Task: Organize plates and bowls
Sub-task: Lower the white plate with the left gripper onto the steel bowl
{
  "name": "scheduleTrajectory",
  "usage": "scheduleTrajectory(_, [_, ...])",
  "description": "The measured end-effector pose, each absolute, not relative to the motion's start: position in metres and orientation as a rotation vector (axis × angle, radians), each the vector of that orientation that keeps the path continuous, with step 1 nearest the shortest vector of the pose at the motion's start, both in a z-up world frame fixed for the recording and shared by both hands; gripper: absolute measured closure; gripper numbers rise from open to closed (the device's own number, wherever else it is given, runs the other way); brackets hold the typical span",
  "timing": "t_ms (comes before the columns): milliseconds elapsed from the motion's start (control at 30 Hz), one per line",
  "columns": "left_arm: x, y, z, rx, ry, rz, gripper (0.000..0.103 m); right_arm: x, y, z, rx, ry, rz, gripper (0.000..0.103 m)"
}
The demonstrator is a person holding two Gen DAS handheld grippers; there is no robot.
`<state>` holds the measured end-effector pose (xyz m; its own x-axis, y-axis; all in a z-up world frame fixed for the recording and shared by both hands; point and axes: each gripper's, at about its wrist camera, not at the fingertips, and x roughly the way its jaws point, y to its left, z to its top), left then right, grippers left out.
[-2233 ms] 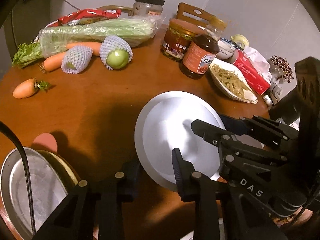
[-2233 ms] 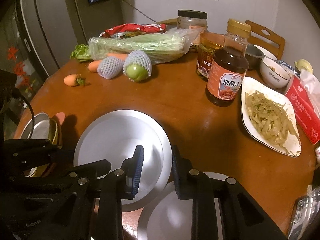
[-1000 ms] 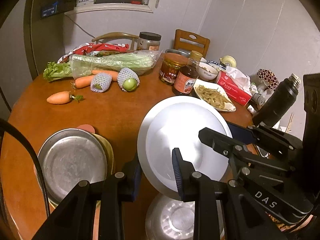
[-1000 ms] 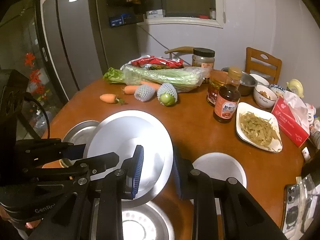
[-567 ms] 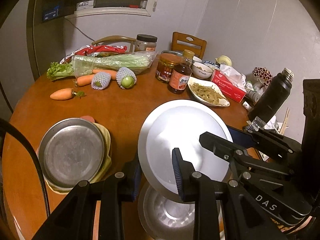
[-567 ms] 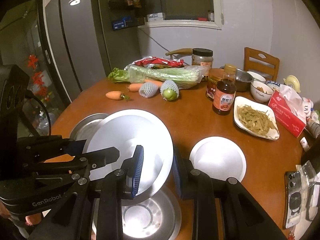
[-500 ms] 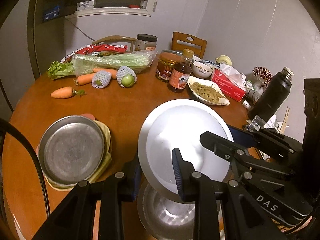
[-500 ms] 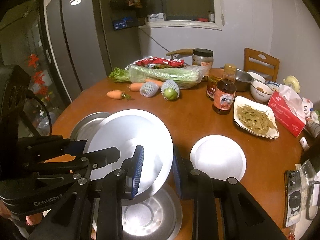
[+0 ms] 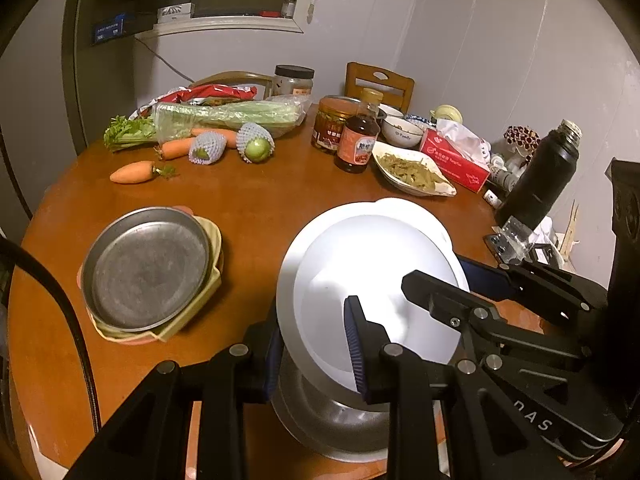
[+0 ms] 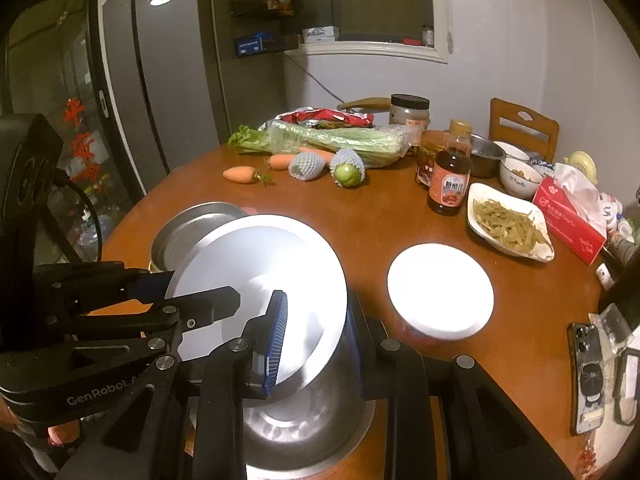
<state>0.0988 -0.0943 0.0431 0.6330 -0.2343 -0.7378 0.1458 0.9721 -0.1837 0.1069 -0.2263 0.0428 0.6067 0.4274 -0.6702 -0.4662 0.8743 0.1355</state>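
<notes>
**Both tongs clamped on one white plate**

Left wrist: my left tongs (image 9: 314, 346) grip the large white plate (image 9: 372, 280), tilted above one steel bowl (image 9: 320, 416). One steel pan (image 9: 148, 272), three carrots, round wooden desk (image 9: 260, 200).

Right wrist: right tongs (image 10: 316, 336) pinch the same plate's rim. One small white plate (image 10: 440, 290) lies beside. Refrigerator (image 10: 160, 80) behind.

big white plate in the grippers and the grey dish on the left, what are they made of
White plate: looks like glazed ceramic or melamine, smooth with a soft glare; which one is unclear. Grey dish: seems to be metal, probably stainless steel, with a dull, scuffed, brushed-looking surface and a thin rolled rim.
</notes>
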Motion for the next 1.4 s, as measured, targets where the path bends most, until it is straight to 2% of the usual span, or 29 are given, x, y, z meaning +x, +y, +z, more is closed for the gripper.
scheduleTrajectory(667, [0.076, -0.117, 0.029, -0.046, 0.889, -0.255, 0.074, 0.071, -0.247, 0.023, -0.015, 0.771, 0.478, 0.073])
scheduleTrajectory(1400, [0.086, -0.118, 0.000, -0.033, 0.947, -0.234, 0.074, 0.073, -0.242, -0.008, -0.010, 0.828, 0.466, 0.073])
